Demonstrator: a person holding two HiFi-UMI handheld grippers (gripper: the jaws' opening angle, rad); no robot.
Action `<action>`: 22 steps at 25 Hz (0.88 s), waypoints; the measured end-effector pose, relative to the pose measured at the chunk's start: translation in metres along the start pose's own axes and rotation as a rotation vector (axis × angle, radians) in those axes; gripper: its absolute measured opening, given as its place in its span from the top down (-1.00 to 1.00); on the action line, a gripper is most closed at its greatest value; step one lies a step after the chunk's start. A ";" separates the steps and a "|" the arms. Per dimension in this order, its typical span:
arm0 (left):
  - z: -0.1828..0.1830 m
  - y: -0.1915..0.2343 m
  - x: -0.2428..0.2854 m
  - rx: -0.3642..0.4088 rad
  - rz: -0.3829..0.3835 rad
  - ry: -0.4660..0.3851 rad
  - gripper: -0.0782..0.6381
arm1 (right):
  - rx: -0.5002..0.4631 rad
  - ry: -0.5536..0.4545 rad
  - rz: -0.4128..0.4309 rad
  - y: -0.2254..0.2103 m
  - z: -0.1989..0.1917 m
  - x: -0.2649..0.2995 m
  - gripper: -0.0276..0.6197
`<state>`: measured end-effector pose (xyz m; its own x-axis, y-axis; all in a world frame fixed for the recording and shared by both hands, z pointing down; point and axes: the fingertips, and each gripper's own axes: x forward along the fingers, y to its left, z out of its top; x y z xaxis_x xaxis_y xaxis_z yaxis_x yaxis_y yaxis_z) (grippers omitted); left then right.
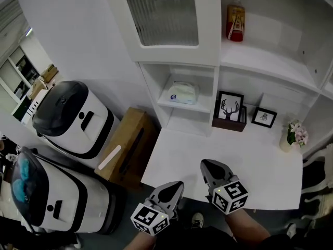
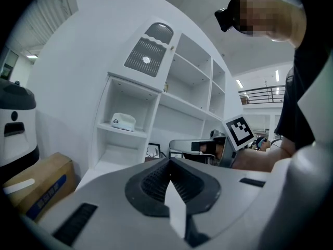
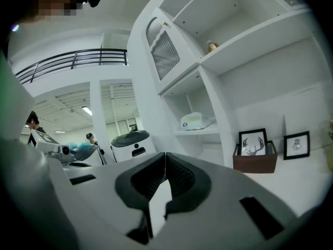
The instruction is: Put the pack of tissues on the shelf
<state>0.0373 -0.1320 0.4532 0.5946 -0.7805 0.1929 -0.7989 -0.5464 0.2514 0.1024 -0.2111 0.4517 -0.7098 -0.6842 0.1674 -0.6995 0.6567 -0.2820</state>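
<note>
Fingers (image 2: 148, 184) of the left gripper (image 1: 177, 185) are pressed together at their tips with nothing between them. The right gripper (image 1: 206, 165) is the same: its fingers (image 3: 182, 178) meet along the middle and hold nothing. Both grippers hang low at the near edge of the white table (image 1: 234, 160), well apart from the shelf (image 1: 188, 108).

The pack of tissues (image 1: 183, 92) lies flat on the middle board of the narrow open compartment, at the far left of the table, under the cabinet door with ribbed glass (image 1: 160, 12). Neither gripper touches it. By my reading the placing step is done and the task is at its end, or very near it. What is left, if anything, is a check that the pack sits securely. From the left gripper view it rests fully on the board, close to the front edge but not over it, so I judge that no correction is called for. Any next move would only be a clear retreat from the table.

The pack is pale, white with a faint blue-green tint, soft and rounded at its corners, with a small round mark on the end that faces the grippers. It looks light and squashy. To its right, on the table, stands a framed deer picture (image 1: 229, 108) in a dark box.
</note>
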 end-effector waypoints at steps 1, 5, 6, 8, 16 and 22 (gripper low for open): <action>-0.001 0.000 -0.005 0.000 0.013 0.003 0.77 | 0.004 0.006 0.010 0.003 -0.003 0.000 0.90; 0.000 0.002 -0.022 0.002 0.055 -0.002 0.77 | 0.008 0.019 0.051 0.020 -0.010 0.002 0.90; 0.000 0.003 -0.025 0.000 0.063 -0.005 0.77 | 0.007 0.021 0.059 0.024 -0.011 0.002 0.90; 0.001 0.005 -0.030 -0.003 0.070 -0.008 0.77 | 0.003 0.026 0.071 0.031 -0.012 0.004 0.90; -0.004 0.018 -0.058 -0.006 0.063 -0.002 0.77 | 0.004 0.045 0.065 0.058 -0.027 0.013 0.90; -0.004 0.032 -0.086 -0.004 0.018 -0.007 0.77 | 0.001 0.057 0.024 0.088 -0.041 0.017 0.90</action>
<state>-0.0390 -0.0809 0.4484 0.5792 -0.7926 0.1905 -0.8092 -0.5307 0.2522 0.0253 -0.1516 0.4681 -0.7298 -0.6494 0.2137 -0.6823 0.6724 -0.2871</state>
